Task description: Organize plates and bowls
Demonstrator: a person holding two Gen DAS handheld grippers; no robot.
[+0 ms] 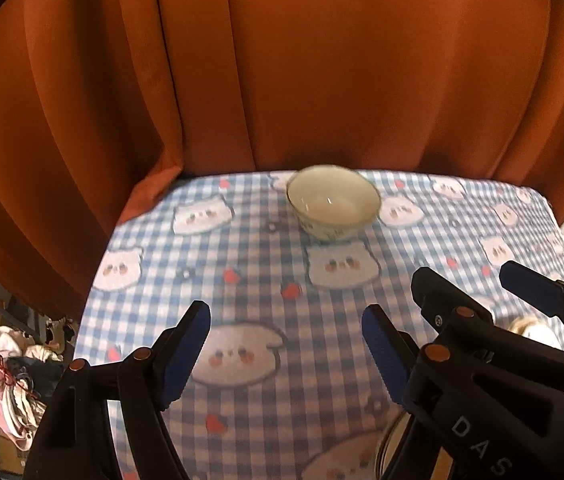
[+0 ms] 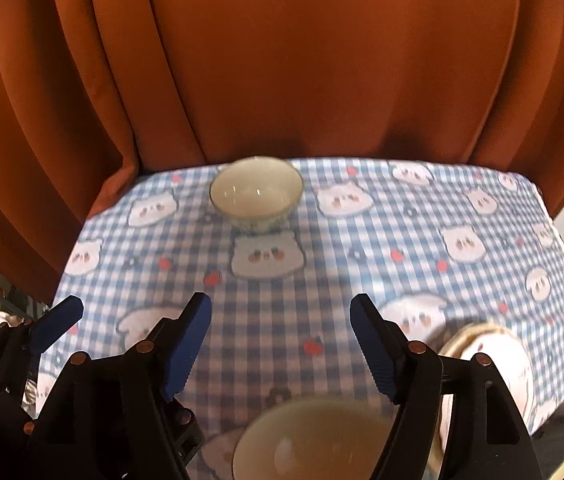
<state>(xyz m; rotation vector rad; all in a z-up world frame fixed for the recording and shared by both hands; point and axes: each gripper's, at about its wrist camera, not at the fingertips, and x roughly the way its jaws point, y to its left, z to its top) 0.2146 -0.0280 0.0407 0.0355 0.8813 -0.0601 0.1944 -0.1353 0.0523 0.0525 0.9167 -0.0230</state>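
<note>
A small cream bowl (image 1: 333,199) with a patterned outside stands upright near the table's far edge; it also shows in the right wrist view (image 2: 256,194). A second bowl (image 2: 313,440) sits close below my right gripper (image 2: 282,344), which is open and empty above it. A plate (image 2: 493,364) with a printed pattern lies at the near right. My left gripper (image 1: 285,348) is open and empty, well short of the far bowl. The right gripper (image 1: 477,284) also shows in the left wrist view, and the left gripper (image 2: 58,320) shows partly in the right wrist view.
The table wears a blue-and-white checked cloth (image 1: 250,280) with cartoon faces. Rust-orange curtains (image 1: 282,80) hang right behind the far edge. A pile of clothes and clutter (image 1: 10,380) lies on the floor at the left.
</note>
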